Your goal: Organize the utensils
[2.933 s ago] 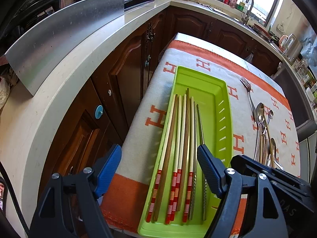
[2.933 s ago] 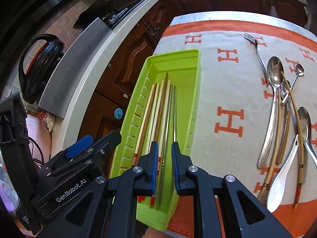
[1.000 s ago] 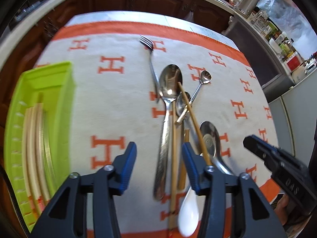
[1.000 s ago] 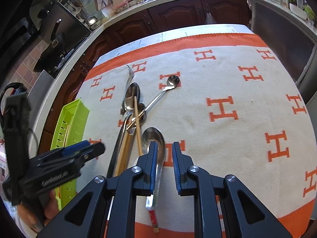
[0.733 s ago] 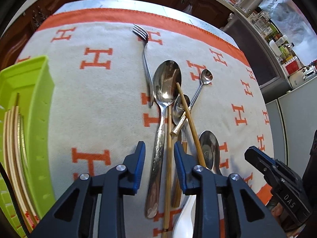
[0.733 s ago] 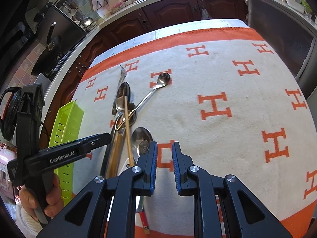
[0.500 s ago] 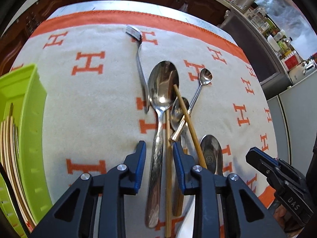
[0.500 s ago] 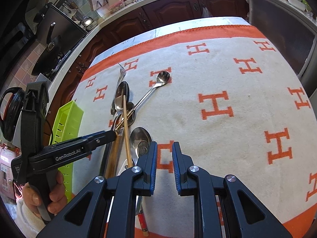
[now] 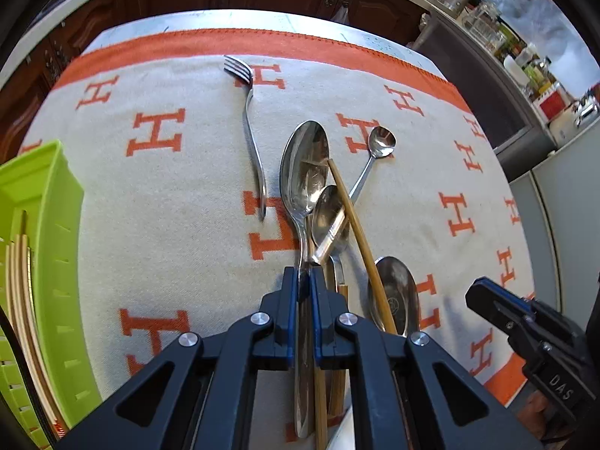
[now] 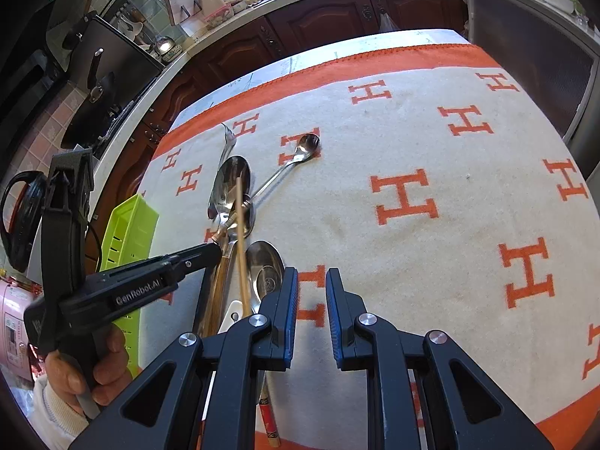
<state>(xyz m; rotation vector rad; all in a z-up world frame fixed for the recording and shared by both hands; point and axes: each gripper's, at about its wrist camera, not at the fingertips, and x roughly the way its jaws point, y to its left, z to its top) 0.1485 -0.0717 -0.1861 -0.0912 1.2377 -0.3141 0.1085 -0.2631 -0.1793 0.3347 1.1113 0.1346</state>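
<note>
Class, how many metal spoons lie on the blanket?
4: large spoon in the left gripper, medium spoon against it, small teaspoon to the right, fourth spoon nearest the camera. Others may hide.

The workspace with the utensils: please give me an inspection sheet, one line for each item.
Surface: cream cloth with orange H marks and orange border, covering a table.
Job's things: green tray at the left edge holds chopsticks; fork lies alone; large spoon, small spoon, loose chopstick and other spoons overlap in a pile.
Clutter: nothing seen on the cloth.
Grippers: left gripper shut on the large spoon's handle; right gripper holds nothing, jaws slightly apart above the cloth.
Cables: black cable beside the left gripper's handle.
Surroundings: dark wood cabinets, pale countertop, kitchen items.
</note>
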